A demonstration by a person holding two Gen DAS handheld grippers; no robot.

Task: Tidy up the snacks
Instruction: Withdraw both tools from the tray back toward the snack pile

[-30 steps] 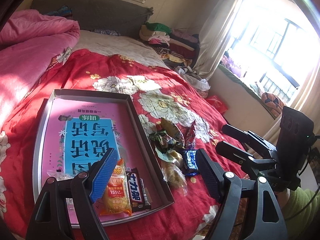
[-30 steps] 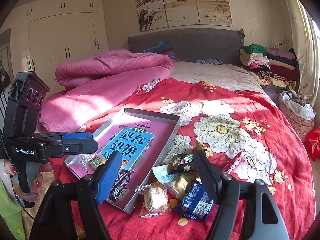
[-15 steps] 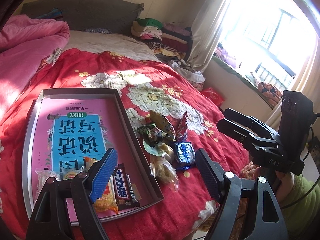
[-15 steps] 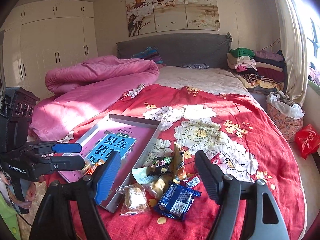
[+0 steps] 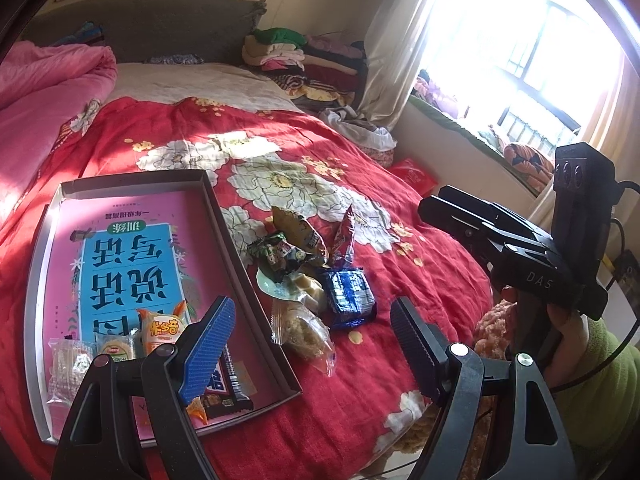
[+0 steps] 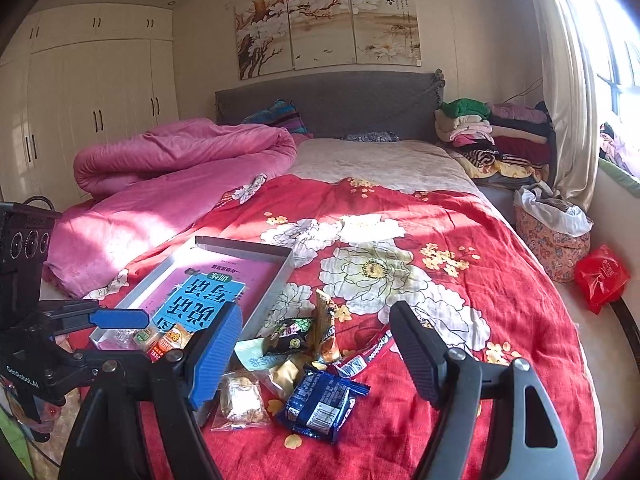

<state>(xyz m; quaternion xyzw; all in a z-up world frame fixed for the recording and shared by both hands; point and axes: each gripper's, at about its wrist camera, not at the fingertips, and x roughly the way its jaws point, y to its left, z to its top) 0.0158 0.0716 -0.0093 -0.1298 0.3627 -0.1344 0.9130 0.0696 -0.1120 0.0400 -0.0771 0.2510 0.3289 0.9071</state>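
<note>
A grey tray (image 5: 224,236) (image 6: 280,276) with a pink and blue printed bottom lies on the red flowered bedspread. Several snacks sit at its near end, among them a dark chocolate bar (image 5: 228,392) and an orange packet (image 5: 160,330). A loose pile lies right of the tray: a blue packet (image 5: 348,292) (image 6: 320,404), a clear-wrapped cake (image 5: 304,328) (image 6: 242,400), a green-black packet (image 5: 276,254) and a red stick packet (image 5: 344,236) (image 6: 364,354). My left gripper (image 5: 310,346) hovers open above the tray's near right corner. My right gripper (image 6: 314,354) hangs open above the pile, holding nothing.
A rolled pink quilt (image 6: 172,160) lies at the bed's far left. Folded clothes (image 6: 496,132) are stacked by the headboard at right. A cloth basket (image 6: 548,236) and a red bag (image 6: 600,276) sit on the floor beside the bed. The bed's edge is close below me.
Both views have shifted so the snack pile and tray sit further left and lower. In the left wrist view the right gripper has moved up at the right. Neither gripper has taken anything.
</note>
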